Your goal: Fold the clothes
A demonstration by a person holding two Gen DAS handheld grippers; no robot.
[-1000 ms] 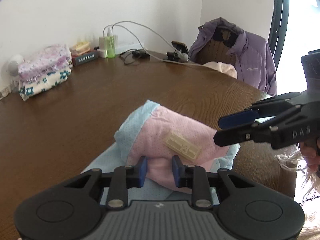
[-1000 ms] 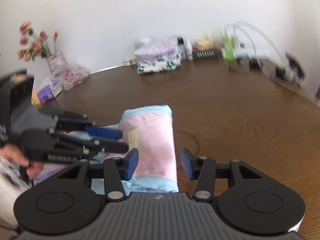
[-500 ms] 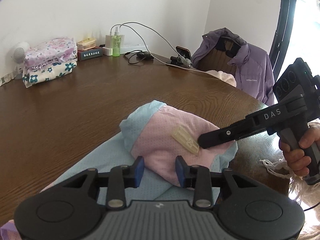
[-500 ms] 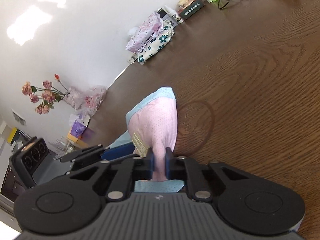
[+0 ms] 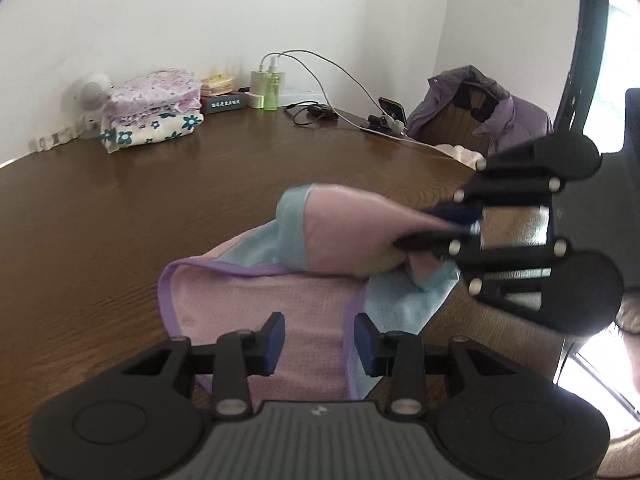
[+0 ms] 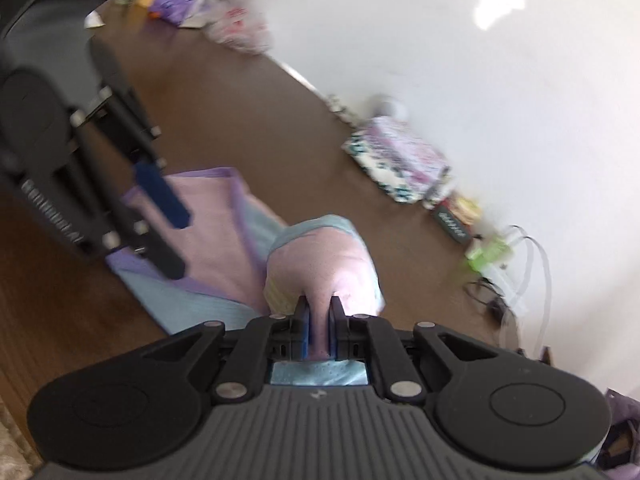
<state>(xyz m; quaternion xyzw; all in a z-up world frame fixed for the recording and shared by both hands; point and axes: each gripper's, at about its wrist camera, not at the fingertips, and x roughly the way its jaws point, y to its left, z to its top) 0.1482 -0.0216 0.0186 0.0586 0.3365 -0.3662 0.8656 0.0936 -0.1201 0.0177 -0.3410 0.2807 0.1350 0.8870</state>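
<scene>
A pink and light-blue garment (image 5: 348,232) with purple trim lies on the brown table (image 5: 120,220). Its upper fold is bunched and lifted at the right. My right gripper (image 6: 319,320) is shut on that pink fold (image 6: 320,260); in the left wrist view it (image 5: 440,228) comes in from the right, rolled onto its side. My left gripper (image 5: 320,332) hovers over the flat purple-edged part (image 5: 280,296). Its jaws are opening and the pads press on nothing. The right wrist view, blurred, shows it (image 6: 176,240) at the left above the cloth.
A stack of folded floral clothes (image 5: 152,112) sits at the table's far edge by the wall, next to a small white fan (image 5: 90,92), a green bottle (image 5: 272,88), chargers and cables. A chair with a purple jacket (image 5: 480,116) stands at the right. Bags (image 6: 240,28) lie at the far left end.
The right gripper closed on the pink fold, rolled over and pulled it up to the right. The left gripper drew back off the fold, and its jaws widened.
</scene>
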